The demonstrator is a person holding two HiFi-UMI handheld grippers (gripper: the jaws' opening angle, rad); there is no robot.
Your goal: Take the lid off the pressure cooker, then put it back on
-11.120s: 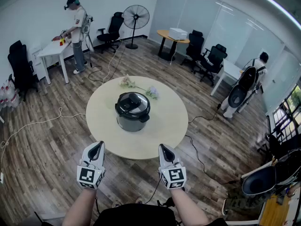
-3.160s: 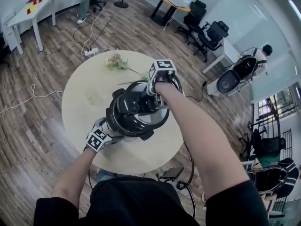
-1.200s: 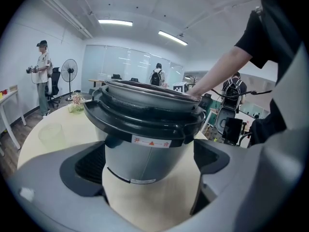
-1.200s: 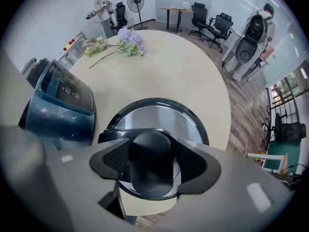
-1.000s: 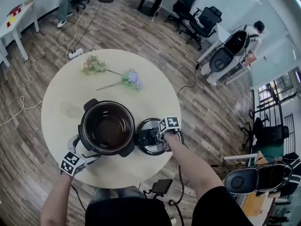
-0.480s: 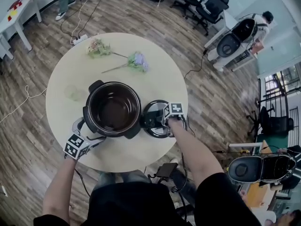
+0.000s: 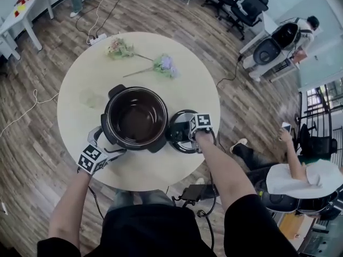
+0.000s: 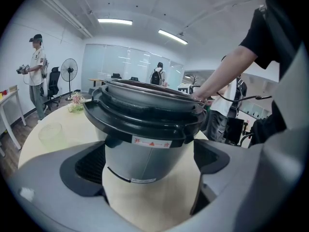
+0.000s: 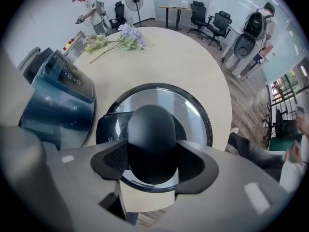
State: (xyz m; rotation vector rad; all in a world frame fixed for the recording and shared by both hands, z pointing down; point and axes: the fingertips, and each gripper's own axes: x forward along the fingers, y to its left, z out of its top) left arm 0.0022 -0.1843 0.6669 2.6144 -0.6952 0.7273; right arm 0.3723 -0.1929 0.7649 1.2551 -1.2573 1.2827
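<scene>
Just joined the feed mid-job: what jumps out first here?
The cooker stands open in the middle of the table, its dark inside bare. Its lid lies flat just right of it, and the right tool, pointing down, has just been closing its jaws on the knob. The left tool sits, jaws apart, at the cooker's near-left side.

Beyond the cooker (image 7: pixel 135 116), bare worktop (image 7: pixel 134 71) is giving you room up to the flowers (image 7: pixel 163 64); the lid (image 7: pixel 178 131) is blocking its right, a clear cup (image 8: pixel 50 135) is standing at its left.
</scene>
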